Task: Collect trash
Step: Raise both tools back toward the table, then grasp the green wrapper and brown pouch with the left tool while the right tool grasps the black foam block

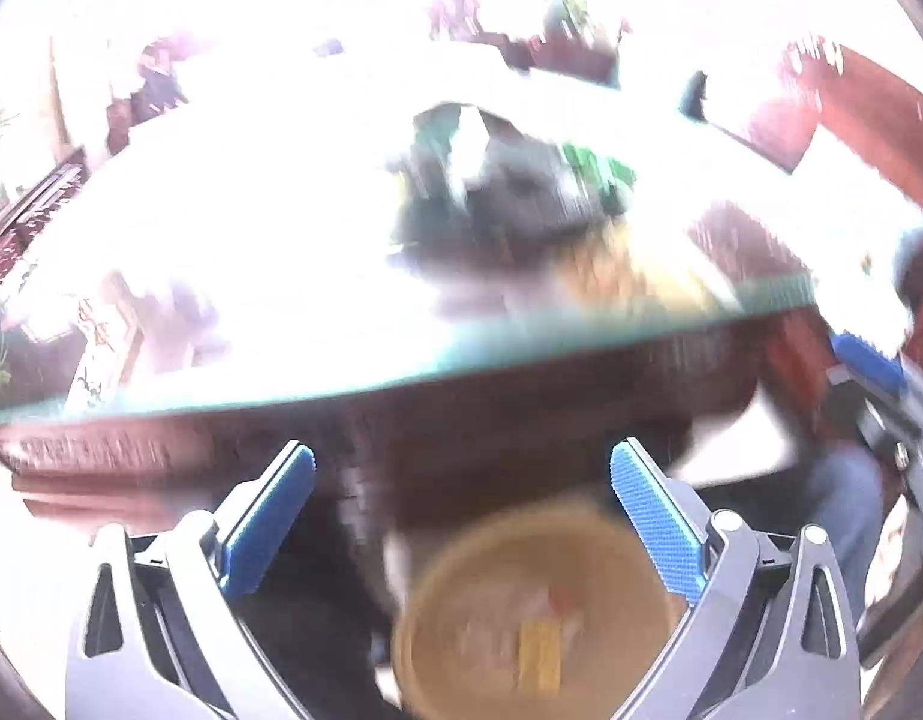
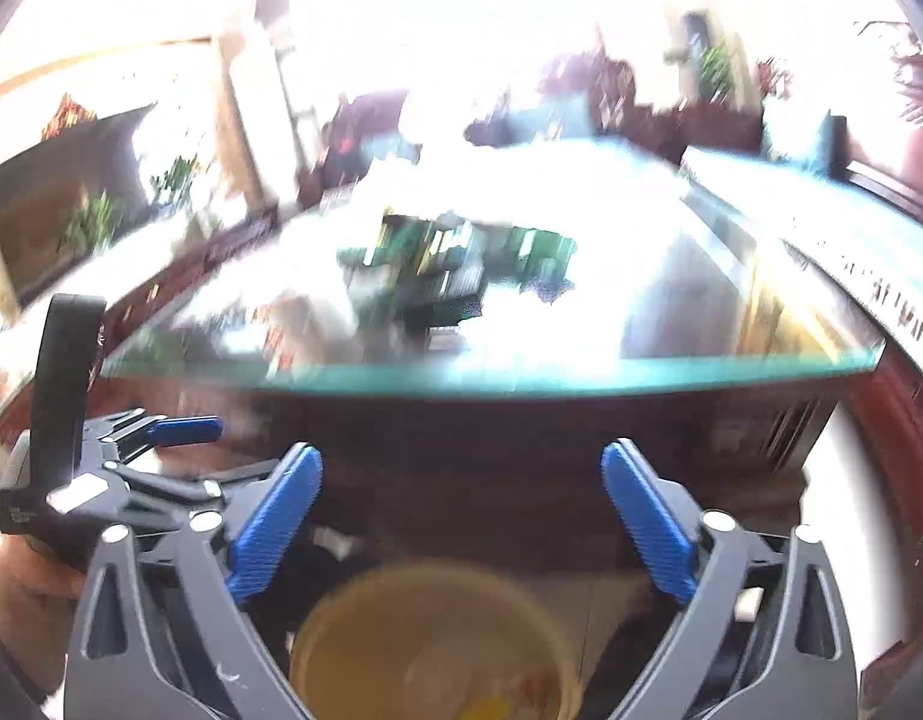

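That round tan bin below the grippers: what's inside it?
In the tan bin, a yellow wrapper-like piece and something pale with red show. Blur hides what they are; anything underneath is covered.

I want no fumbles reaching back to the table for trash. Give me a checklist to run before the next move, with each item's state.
1. Left hand-held gripper open, nothing between its pads: ok.
2. Right hand-held gripper open, nothing between its pads: ok.
3. Bin below both grippers, mouth open: ok.
4. Trash pile on the glass table: ok.
5. Single pieces in the pile distinguishable: cannot tell, blurred.
6. Grippers apart from each other: ok.
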{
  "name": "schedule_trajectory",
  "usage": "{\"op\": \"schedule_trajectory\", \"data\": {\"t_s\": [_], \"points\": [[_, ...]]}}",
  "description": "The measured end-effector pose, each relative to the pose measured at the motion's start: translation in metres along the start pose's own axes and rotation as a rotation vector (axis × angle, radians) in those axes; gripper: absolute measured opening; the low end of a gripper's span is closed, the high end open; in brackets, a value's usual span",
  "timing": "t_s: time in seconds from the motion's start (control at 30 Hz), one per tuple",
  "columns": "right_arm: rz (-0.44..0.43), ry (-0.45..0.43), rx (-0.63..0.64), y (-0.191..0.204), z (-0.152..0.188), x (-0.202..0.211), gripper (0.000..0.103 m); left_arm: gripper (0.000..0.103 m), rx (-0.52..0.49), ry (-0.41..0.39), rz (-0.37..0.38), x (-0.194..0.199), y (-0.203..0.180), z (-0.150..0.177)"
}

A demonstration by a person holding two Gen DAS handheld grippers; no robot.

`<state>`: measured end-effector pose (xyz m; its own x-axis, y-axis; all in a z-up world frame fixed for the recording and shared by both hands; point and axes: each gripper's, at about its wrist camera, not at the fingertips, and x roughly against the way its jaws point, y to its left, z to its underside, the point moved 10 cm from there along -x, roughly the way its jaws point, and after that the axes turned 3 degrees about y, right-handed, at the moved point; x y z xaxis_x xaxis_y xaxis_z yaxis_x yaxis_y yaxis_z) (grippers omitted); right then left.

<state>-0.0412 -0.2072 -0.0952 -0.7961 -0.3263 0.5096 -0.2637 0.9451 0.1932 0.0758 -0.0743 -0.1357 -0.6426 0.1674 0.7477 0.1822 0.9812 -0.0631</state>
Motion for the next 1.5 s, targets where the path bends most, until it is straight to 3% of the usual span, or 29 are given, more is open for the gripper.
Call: {"op": "schedule_trajectory", "data": {"t_s": [0.1,0.2,0.43,0.63,0.7,0.77,0.8,0.83,0.87,0.93,1.1,1.33,1.5], "points": [[0.01,-0.081,-0.028,-0.006,-0.024,-0.002,0.095,0.099,0.058,-0.064,-0.031,-0.006,0.015,-0.04],[-0.024,-0.081,-0.044,-0.006,-0.034,-0.012,0.095,0.099,0.069,-0.091,-0.082,-0.024,0.027,-0.075],[-0.077,-0.066,-0.038,0.002,-0.041,-0.037,0.095,0.099,0.145,-0.02,-0.064,-0.079,0.052,-0.127],[-0.085,-0.043,-0.017,0.005,-0.05,-0.058,0.095,0.099,0.171,0.066,0.011,-0.113,0.064,-0.14],[-0.086,-0.038,-0.011,0.006,-0.052,-0.062,0.095,0.099,0.154,0.072,0.003,-0.121,0.063,-0.143],[-0.088,-0.031,-0.005,0.007,-0.053,-0.068,0.095,0.093,0.139,0.068,0.017,-0.124,0.059,-0.146],[-0.086,-0.028,0.0,0.007,-0.054,-0.07,0.095,0.076,0.131,0.063,0.017,-0.128,0.057,-0.147],[-0.085,-0.021,0.006,0.009,-0.054,-0.074,0.095,0.053,0.117,0.062,0.018,-0.132,0.055,-0.149],[-0.086,-0.018,0.008,0.009,-0.054,-0.076,0.095,0.048,0.105,0.064,0.027,-0.132,0.053,-0.15],[-0.092,-0.006,0.008,0.01,-0.055,-0.082,0.095,0.03,0.104,0.071,0.064,-0.132,0.051,-0.149],[-0.087,0.023,0.014,0.013,-0.053,-0.096,0.095,0.022,0.096,0.058,0.081,-0.125,0.052,-0.142],[-0.067,0.086,0.016,0.014,-0.055,-0.114,0.094,0.022,0.078,0.031,0.094,-0.097,0.055,-0.131],[-0.049,0.138,0.026,0.015,-0.064,-0.131,0.08,0.022,0.054,0.003,0.089,-0.078,0.056,-0.13]]}}
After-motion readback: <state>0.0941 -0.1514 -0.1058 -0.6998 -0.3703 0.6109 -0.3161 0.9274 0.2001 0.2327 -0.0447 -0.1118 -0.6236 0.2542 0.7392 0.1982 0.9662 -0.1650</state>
